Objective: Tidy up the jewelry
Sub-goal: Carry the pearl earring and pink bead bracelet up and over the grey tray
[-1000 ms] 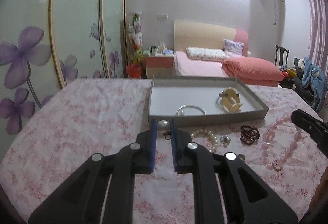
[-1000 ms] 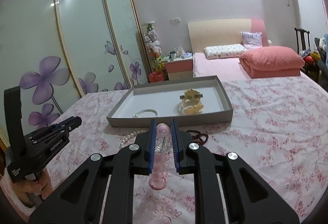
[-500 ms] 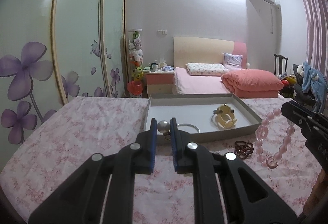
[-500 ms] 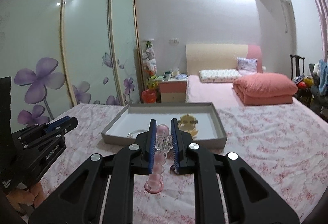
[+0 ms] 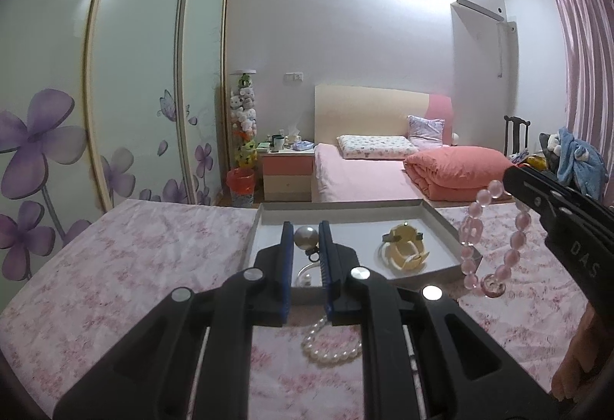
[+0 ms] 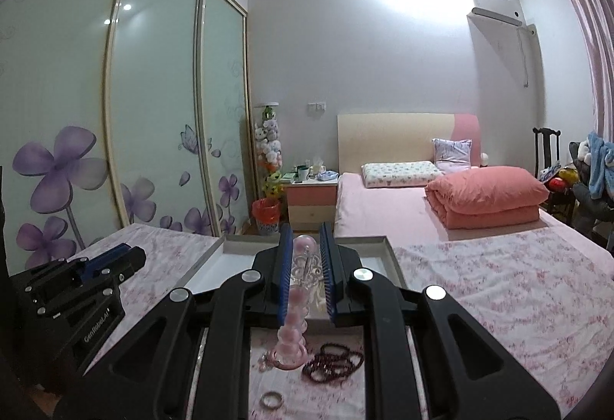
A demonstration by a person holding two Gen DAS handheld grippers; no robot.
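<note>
My left gripper (image 5: 306, 237) is shut on a large pearl earring (image 5: 306, 238) and holds it above the near edge of the grey tray (image 5: 433, 216). The tray holds a yellow hair claw (image 5: 403, 253) and a silver bangle (image 5: 305, 272). My right gripper (image 6: 306, 255) is shut on a pink bead bracelet (image 6: 293, 316) that hangs down from it. In the left wrist view the bracelet (image 5: 470, 239) dangles by the tray's right corner. A white pearl bracelet (image 5: 330, 347) lies on the cloth under the left gripper.
A dark red bead bracelet (image 6: 332, 362) and a small ring (image 6: 271, 399) lie on the floral cloth (image 6: 499, 289) near the right gripper. The tray (image 6: 378, 247) sits behind them. A bed and a wardrobe stand beyond.
Both grippers have risen from the cloth with their jewelry and moved toward the tray. The pearl earring and the pink bracelet now hang in the air.
</note>
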